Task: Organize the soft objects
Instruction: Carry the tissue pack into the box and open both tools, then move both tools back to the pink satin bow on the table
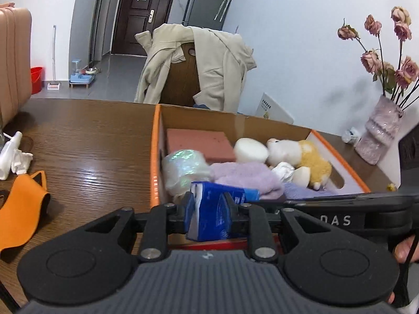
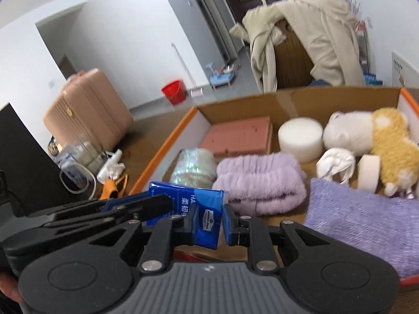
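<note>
Bright even daylight, glare on the table [image 1: 86, 157], fisheye-bent edges, slight blur.

A blue tissue pack [image 1: 209, 214] sits pinched at the near edge of the cardboard box [image 2: 243, 102]. Inside lie a folded lilac towel [image 2: 262, 183], a pink sponge block [image 2: 239, 136], a white foam disc [image 2: 299, 136], and a yellow-and-white plush toy [image 2: 371, 136].

White walls, a grey floor, a dark door [image 1: 136, 13], and a coat-draped wooden chair [image 1: 180, 83].
</note>
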Demonstrator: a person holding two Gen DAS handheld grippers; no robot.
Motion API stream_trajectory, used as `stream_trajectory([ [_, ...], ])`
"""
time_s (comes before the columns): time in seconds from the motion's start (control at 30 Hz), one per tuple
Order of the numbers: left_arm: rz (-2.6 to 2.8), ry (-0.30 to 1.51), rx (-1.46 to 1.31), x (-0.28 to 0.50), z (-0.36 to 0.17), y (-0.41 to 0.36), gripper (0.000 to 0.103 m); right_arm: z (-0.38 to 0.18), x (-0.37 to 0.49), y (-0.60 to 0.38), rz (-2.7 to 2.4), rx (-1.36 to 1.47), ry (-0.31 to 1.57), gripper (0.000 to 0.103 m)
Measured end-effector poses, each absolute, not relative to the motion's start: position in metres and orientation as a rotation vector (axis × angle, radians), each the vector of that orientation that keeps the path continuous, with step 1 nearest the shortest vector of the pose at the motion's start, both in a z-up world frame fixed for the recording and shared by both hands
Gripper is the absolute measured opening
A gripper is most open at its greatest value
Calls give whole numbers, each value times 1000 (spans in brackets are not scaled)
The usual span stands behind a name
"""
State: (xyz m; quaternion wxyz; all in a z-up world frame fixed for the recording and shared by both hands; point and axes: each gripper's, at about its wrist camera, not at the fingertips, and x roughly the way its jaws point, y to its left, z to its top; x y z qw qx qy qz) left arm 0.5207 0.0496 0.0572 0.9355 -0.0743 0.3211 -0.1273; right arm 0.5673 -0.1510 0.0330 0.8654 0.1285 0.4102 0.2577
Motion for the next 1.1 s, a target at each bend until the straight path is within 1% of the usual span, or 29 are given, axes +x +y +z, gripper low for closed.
stream_trajectory([
  [0.2, -237, 606, -143, 503, 75, 64, 24, 30, 562, -145, 550, 257, 868, 24],
  [0.3, -223, 574, -136, 489, 90, 67, 28, 46, 551, -150, 546, 251, 837, 26],
  [0.43, -219, 529, -117, 465, 113, 66, 32, 79, 527, -167, 536, 230, 744, 29],
  [0.5, -217, 500, -103, 448, 126, 64, 38, 98, 511, -179, 530, 216, 694, 32],
  [0.53, -216, 486, -94, 441, 131, 62, 39, 108, 500, -185, 523, 204, 665, 33],
  [0.6, -215, 458, -69, 424, 142, 60, 45, 127, 478, -197, 506, 178, 603, 42],
  [0.63, -215, 447, -58, 415, 147, 58, 46, 135, 467, -203, 502, 166, 577, 43],
  [0.7, -216, 420, -35, 397, 156, 53, 57, 149, 445, -214, 492, 141, 523, 49],
  [0.77, -207, 392, -17, 380, 163, 48, 61, 161, 422, -224, 478, 125, 471, 56],
  [0.83, -197, 368, -6, 362, 170, 43, 64, 169, 401, -233, 476, 110, 429, 57],
  [0.87, -197, 353, -2, 352, 173, 40, 69, 172, 389, -237, 478, 103, 408, 58],
  [0.9, -196, 337, 3, 341, 176, 36, 73, 173, 380, -241, 481, 98, 392, 61],
  [0.93, -191, 324, 8, 332, 177, 33, 74, 173, 368, -244, 481, 93, 371, 63],
  [1.0, -178, 294, 27, 309, 176, 23, 81, 169, 348, -250, 479, 83, 343, 71],
  [1.1, -169, 272, 55, 273, 163, 8, 88, 153, 318, -257, 475, 68, 332, 72],
])
